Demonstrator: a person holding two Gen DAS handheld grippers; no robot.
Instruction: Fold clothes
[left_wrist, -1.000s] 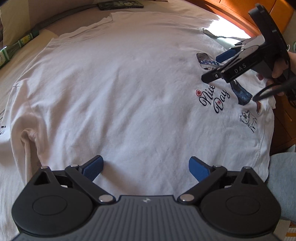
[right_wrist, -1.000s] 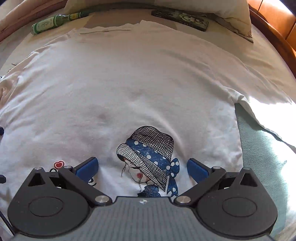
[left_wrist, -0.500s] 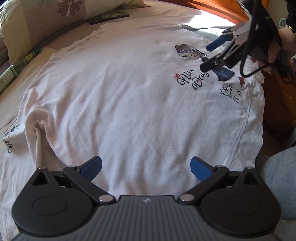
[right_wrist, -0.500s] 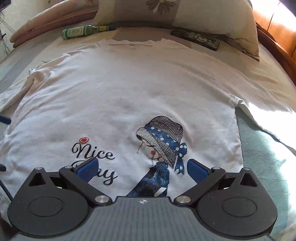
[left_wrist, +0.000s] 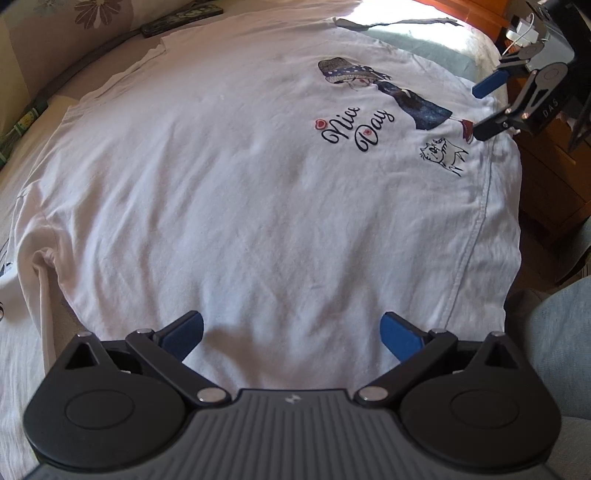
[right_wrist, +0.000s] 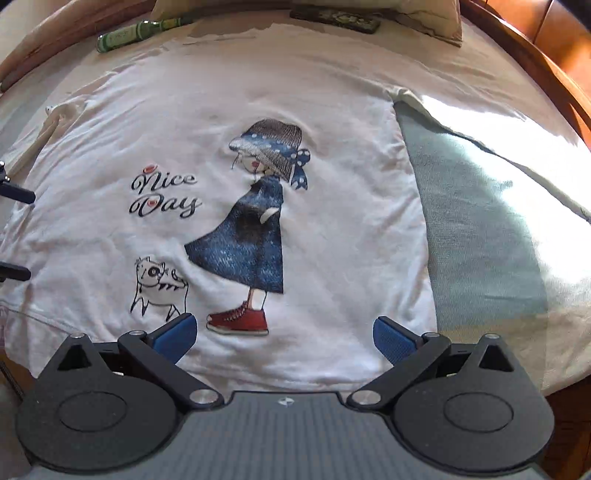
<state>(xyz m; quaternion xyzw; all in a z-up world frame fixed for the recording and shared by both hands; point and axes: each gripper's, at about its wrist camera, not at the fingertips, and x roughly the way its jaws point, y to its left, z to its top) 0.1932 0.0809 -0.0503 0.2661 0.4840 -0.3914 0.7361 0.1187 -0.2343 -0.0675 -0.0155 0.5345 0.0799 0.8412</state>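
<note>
Right wrist view: white T-shirt (right_wrist: 332, 110) spread flat on bed (right_wrist: 480, 229), girl-and-cat print up. Right gripper (right_wrist: 282, 334) gapes wide, empty, over near hem; left gripper (left_wrist: 291, 332) likewise, further left.

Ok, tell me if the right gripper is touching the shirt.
Cannot tell. In the right wrist view the right gripper is open over the shirt's hem; the left wrist view shows its lower fingertip at the cloth, but neither contact nor gap is plain.

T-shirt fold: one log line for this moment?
stage: pre-grasp | T-shirt: flat, print up, unfolded | left gripper: open, over hem | right gripper: open, over hem | held: nothing
</note>
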